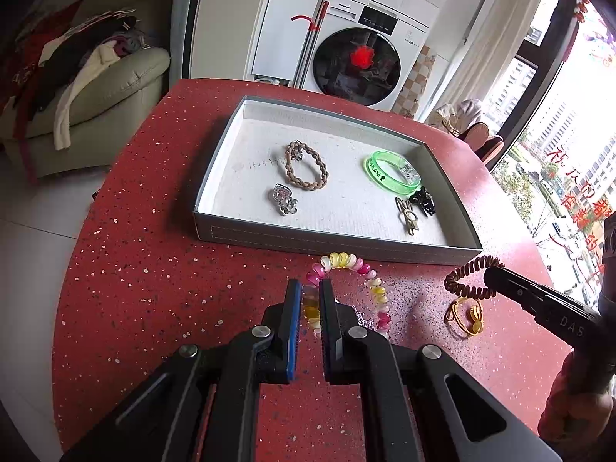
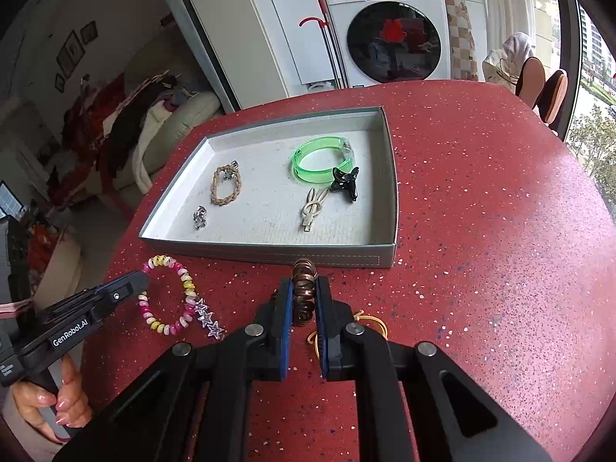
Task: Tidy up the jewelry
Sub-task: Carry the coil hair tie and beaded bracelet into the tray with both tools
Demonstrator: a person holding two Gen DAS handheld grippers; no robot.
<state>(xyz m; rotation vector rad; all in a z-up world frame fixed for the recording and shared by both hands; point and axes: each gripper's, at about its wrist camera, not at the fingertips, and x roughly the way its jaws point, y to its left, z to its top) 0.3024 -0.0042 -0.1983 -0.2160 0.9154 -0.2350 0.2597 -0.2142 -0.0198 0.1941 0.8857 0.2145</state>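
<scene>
Both claws are holding springy coil ties by a thin pinch, and that is where I see trouble: the left claw (image 1: 310, 300) is clamped on one short stretch of the pink and yellow coil bracelet (image 1: 348, 265), the rest of the loop hanging out toward one o'clock of it, so a quick swing could let the slick coils squirm free or snag the low front wall of the tray (image 1: 335, 244). The silver star charm (image 2: 210, 321) dangling from that loop could also catch the rim. The right claw (image 2: 304, 300) is closed on the brown coil hair tie (image 2: 303, 292), which pokes up at twelve o'clock from between its pads; it may stretch and spring out. The gold ring (image 1: 466, 317) lies on the red bench (image 1: 146, 269) just beneath and behind the right claw, near enough to be knocked. The tray sits at twelve o'clock of both claws, just beyond their tips, already holding a green bangle (image 1: 389, 171) and a braided bracelet (image 1: 306, 171).
</scene>
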